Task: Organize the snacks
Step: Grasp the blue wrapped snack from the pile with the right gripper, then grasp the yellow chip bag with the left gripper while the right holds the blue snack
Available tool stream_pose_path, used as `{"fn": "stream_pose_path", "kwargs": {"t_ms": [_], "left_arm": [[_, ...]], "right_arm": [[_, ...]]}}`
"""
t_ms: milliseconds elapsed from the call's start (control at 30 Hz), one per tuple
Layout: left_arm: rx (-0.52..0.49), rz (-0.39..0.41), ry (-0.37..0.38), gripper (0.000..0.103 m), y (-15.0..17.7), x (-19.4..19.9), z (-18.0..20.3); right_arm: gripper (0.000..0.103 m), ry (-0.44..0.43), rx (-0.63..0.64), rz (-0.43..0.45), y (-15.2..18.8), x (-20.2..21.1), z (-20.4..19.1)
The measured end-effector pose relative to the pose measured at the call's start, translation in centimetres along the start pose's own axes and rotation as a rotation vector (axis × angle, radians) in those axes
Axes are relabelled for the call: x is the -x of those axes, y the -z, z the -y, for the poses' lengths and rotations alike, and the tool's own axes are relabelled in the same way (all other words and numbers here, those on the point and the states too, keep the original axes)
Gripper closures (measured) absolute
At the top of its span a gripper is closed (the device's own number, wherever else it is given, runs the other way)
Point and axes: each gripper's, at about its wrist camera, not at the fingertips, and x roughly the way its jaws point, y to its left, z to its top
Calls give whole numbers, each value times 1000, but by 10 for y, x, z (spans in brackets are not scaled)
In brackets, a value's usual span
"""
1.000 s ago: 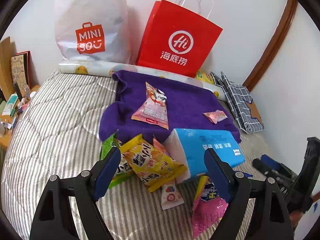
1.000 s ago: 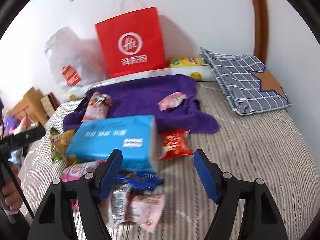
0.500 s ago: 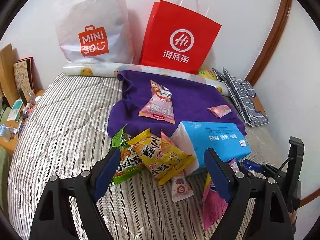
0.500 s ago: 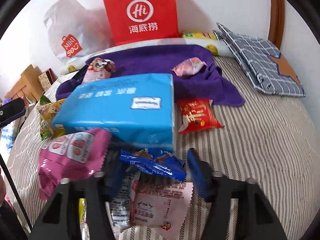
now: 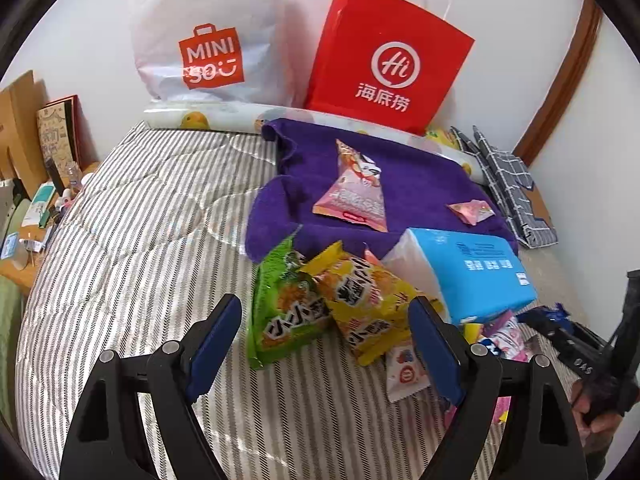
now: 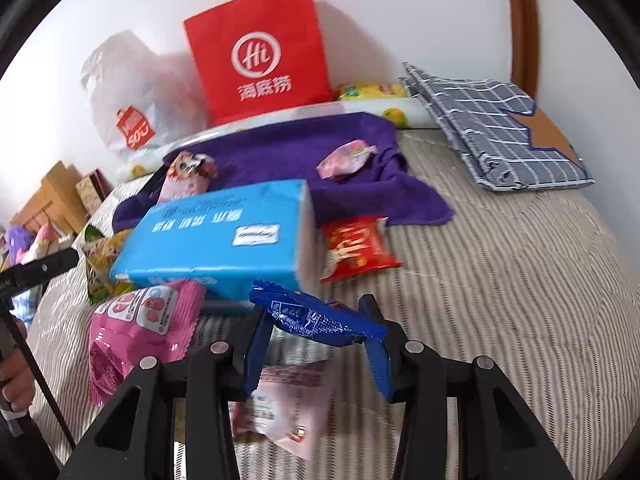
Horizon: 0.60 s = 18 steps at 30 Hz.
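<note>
Under blue packet (image 6: 316,318): pale sachet (image 6: 288,404), half-hidden.

**A bed against a white wall**

The striped quilt (image 5: 132,240) covers a bed that runs up to a plain white wall (image 5: 500,8) — evenly lit, with soft shadows. Right of the bed, a curved brown wooden trim (image 5: 560,80) climbs the wall. Left of the bed stands a cluttered wooden side table (image 5: 24,268), with a brown cardboard box (image 5: 16,120) behind it.
</note>
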Motion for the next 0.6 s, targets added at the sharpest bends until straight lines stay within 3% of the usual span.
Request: {"fn": "stream_pose_path", "kwargs": {"t_ms": [600], "left_arm": [[-41,-76,70,18,-3,-32,33]], "right_arm": [[62,35,-79,-9,7,1,37]]}}
